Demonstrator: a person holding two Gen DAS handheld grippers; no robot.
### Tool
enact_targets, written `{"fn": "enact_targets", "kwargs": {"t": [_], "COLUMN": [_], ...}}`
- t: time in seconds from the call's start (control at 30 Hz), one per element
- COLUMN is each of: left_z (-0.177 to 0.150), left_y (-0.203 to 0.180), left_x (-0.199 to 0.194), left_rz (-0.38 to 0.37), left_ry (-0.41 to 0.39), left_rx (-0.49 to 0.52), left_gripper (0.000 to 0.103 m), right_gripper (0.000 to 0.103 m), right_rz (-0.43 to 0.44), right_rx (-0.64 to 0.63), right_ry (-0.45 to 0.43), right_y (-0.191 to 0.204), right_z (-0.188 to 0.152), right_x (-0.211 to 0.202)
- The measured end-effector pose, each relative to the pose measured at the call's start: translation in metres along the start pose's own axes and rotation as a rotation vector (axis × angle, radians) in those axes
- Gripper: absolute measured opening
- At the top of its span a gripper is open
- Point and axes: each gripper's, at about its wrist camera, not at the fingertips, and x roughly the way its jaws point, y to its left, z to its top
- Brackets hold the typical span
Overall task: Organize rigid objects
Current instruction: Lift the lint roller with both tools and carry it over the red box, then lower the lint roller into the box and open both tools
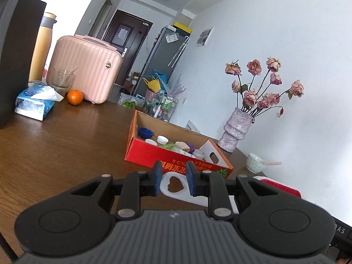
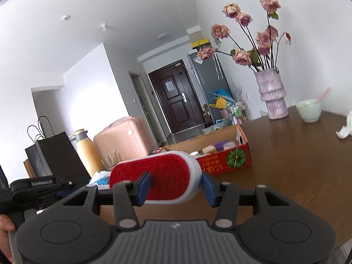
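Note:
A white lint brush with a red pad (image 2: 154,177) is held off the table between both grippers. My right gripper (image 2: 175,187) is shut on its red-padded head. My left gripper (image 1: 173,178) is shut on its white handle (image 1: 176,189), which has a heart-shaped hole; the red head shows at the right in the left wrist view (image 1: 279,187). A red cardboard box (image 1: 176,154) with several small items inside lies on the brown table (image 1: 66,145) just beyond the grippers. It also shows in the right wrist view (image 2: 224,160).
A purple vase of dried roses (image 1: 235,129), a small bowl with a pink straw (image 1: 254,162), a pink case (image 1: 88,74), an orange (image 1: 74,96), a tissue pack (image 1: 35,104), a glass (image 1: 62,79) and a black bag (image 1: 15,55) stand on the table. A crumpled tissue (image 2: 345,127) lies at the right.

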Motion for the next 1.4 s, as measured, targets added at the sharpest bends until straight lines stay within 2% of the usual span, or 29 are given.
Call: {"fn": "enact_targets", "kwargs": {"t": [0.3, 0.47, 0.73, 1.0, 1.17, 1.3, 1.33, 1.4], "left_z": [0.05, 0.087, 0.127, 0.129, 0.117, 0.11, 0.109, 0.106], "left_y": [0.0, -0.007, 0.006, 0.034, 0.053, 0.057, 0.055, 0.051], "left_x": [0.054, 0.107, 0.196, 0.292, 0.334, 0.358, 0.362, 0.373], "left_rz": [-0.032, -0.029, 0.003, 0.034, 0.068, 0.096, 0.096, 0.042], "left_ry": [-0.034, -0.022, 0.002, 0.114, 0.177, 0.218, 0.22, 0.265], "left_rx": [0.008, 0.068, 0.07, 0.049, 0.001, 0.013, 0.032, 0.051], "left_gripper": [0.023, 0.023, 0.023, 0.025, 0.025, 0.028, 0.032, 0.031], "right_gripper": [0.05, 0.05, 0.05, 0.05, 0.05, 0.05, 0.05, 0.046], "right_rz": [0.017, 0.024, 0.045, 0.007, -0.052, -0.112, -0.114, -0.127], "right_rx": [0.0, 0.007, 0.06, 0.077, 0.089, 0.032, 0.039, 0.031], "right_ry": [0.007, 0.006, 0.068, 0.169, 0.285, 0.358, 0.372, 0.4], "right_y": [-0.014, -0.03, -0.065, -0.101, -0.117, -0.118, -0.119, -0.119], "right_z": [0.04, 0.077, 0.12, 0.115, 0.1, 0.094, 0.094, 0.095], "right_x": [0.051, 0.103, 0.208, 0.296, 0.341, 0.366, 0.371, 0.378]}}
